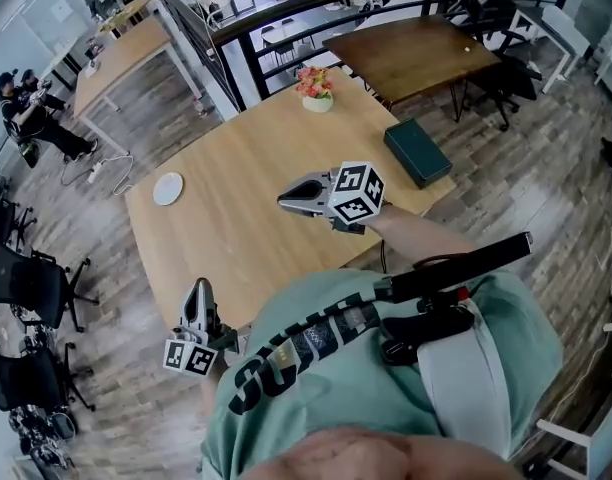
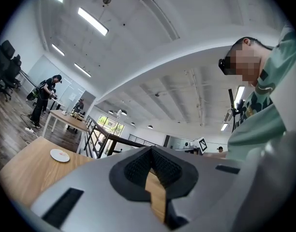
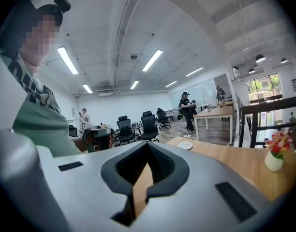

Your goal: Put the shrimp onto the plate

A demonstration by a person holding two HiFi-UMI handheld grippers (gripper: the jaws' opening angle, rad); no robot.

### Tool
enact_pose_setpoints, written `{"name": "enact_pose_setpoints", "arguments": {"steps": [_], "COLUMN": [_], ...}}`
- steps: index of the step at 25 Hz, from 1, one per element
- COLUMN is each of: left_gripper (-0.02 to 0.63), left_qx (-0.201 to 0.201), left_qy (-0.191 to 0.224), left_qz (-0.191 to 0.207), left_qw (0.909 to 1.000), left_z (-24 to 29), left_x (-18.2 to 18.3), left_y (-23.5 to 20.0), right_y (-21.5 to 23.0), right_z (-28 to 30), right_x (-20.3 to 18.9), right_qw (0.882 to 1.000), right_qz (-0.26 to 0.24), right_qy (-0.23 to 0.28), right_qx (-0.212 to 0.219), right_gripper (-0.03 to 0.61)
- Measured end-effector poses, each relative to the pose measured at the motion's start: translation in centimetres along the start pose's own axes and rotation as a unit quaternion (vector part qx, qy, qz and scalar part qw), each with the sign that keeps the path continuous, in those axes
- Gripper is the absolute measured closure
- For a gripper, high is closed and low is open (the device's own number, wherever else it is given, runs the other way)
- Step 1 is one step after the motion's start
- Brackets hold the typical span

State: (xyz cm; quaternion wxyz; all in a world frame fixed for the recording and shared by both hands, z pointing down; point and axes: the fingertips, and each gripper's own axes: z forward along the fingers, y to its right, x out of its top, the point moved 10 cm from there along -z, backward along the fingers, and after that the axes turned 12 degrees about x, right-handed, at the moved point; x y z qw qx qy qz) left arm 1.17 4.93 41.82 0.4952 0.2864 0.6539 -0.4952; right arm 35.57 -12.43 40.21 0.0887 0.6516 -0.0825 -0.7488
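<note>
A small white plate (image 1: 167,188) lies near the left edge of the light wooden table (image 1: 246,238). It also shows in the left gripper view as the plate (image 2: 60,154), with a faint pinkish spot on it, and in the right gripper view as the plate (image 3: 185,145). I cannot make out a shrimp for certain. My right gripper (image 1: 284,201) hovers over the table's middle, pointing left, jaws shut and empty. My left gripper (image 1: 198,288) is held low by the table's near edge, off the plate, also shut with nothing in it. Both pairs of jaws meet at their tips, as seen on the left gripper (image 2: 151,151) and the right gripper (image 3: 147,146).
A white pot of pink flowers (image 1: 317,88) stands at the table's far edge, and a dark green box (image 1: 417,152) lies at its right corner. A black railing (image 1: 286,18) runs behind. Office chairs (image 1: 26,288) stand left. A person (image 1: 31,113) sits far left.
</note>
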Motion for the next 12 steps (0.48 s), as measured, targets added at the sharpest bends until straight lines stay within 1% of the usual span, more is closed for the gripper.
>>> {"name": "enact_pose_setpoints", "arguments": {"steps": [5, 12], "left_gripper": [0.614, 0.614], "left_qx": [-0.007, -0.008], "left_qy": [-0.003, -0.008], "left_qz": [0.008, 0.009], "left_qw": [0.9999, 0.9999], "left_z": [1.3, 2.1], "left_x": [0.1, 0.1], "left_y": [1.0, 0.7], "right_y": [0.5, 1.0], "right_z": [-1.1, -1.4], "right_x": [-0.3, -0.2], "right_qw": [1.0, 1.0], "right_qz": [0.0, -0.004], "right_qy": [0.001, 0.001], "right_qx": [0.002, 0.0], "right_gripper": [0.572, 0.572]}}
